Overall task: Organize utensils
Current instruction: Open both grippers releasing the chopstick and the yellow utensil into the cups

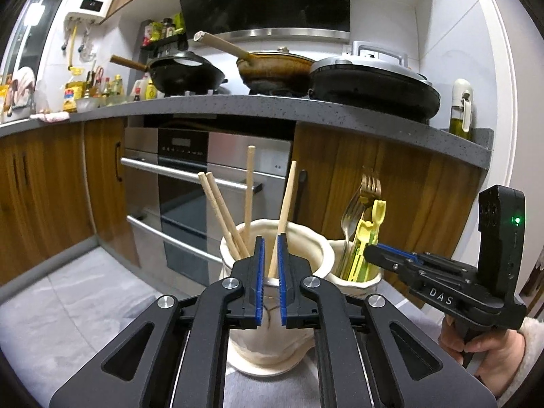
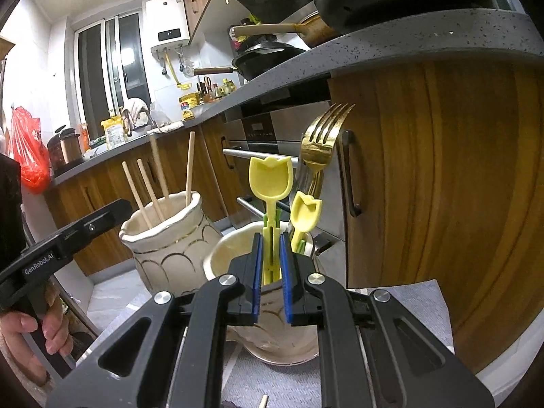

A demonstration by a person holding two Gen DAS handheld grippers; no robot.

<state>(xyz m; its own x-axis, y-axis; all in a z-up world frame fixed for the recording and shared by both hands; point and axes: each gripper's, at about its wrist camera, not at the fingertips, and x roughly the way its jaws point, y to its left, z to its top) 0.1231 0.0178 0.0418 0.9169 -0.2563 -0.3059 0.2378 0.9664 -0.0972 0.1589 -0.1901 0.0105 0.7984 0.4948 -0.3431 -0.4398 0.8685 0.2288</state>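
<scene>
Left gripper [image 1: 271, 238] sat at the rim of the chopstick pot [image 1: 272, 312] with its blue pads slightly apart around one chopstick [image 1: 284, 217], not visibly pinching it; three more chopsticks [image 1: 221, 214] leaned inside. Right gripper [image 2: 271, 238] was likewise parted around the yellow tulip spoon [image 2: 270, 183] stem in the second pot [image 2: 282, 336], just beside the first. A smaller yellow spoon [image 2: 304, 212] and gold fork [image 2: 321, 136] stood there too.

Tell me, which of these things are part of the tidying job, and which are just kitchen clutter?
Part of the job:
- chopsticks in the left pot
- yellow spoons and forks in the right pot
- left gripper, around one chopstick
- right gripper, around a spoon handle

Just lying about:
- pans on the counter
- oven
- oil bottle
</scene>
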